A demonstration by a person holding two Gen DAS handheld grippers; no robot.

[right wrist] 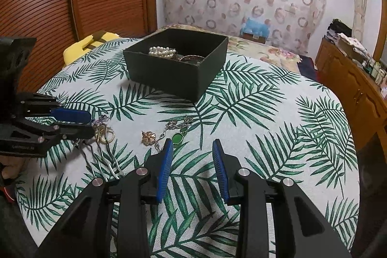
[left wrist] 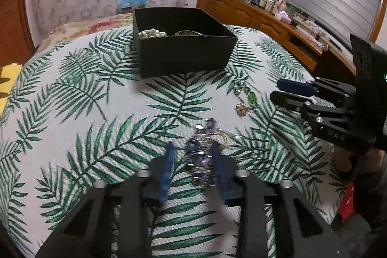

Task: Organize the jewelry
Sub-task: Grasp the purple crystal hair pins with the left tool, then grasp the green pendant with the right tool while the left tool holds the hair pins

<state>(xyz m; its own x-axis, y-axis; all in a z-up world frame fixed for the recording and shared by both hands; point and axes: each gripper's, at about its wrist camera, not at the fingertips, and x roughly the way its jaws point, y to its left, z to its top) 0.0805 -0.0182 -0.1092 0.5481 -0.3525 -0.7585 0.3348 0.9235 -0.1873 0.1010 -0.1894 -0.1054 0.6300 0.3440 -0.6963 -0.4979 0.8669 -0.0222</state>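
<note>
Presently the left gripper (left wrist: 193, 158) sits low over the bench (left wrist: 72, 113), its jaws drawn in around a purple beaded piece (left wrist: 202, 151). That view is blurred: one pad looks to touch the beads on the right, while the other stands slightly off, so a firm hold cannot be confirmed. In the right wrist view the same jaws appear nearly closed over the cluster of beads and gold rings (right wrist: 104, 132). Wire hairpins (right wrist: 106, 161) trail from that cluster toward 6 o'clock.

The right gripper (right wrist: 193, 161) hovers with jaws partly open and nothing between them. Just beyond its left pad, at 11 o'clock, lie a green stone pendant (right wrist: 177, 137), a gold flower brooch (right wrist: 148, 137) and a thin chain (right wrist: 174, 125), all loose on the leaf-print cloth.

A black box (right wrist: 169, 79) stands at 12 o'clock, well apart from both grippers, open-topped. Pearls (right wrist: 162, 51) and a bangle (right wrist: 191, 57) lie inside. The cloth between the loose pieces and the box carries no obstruction.

Around the bench: a yellow item (right wrist: 79, 47) at 10 o'clock, a bed (right wrist: 266, 47) behind the box, and a wooden dresser (right wrist: 350, 88) at 2 o'clock.
</note>
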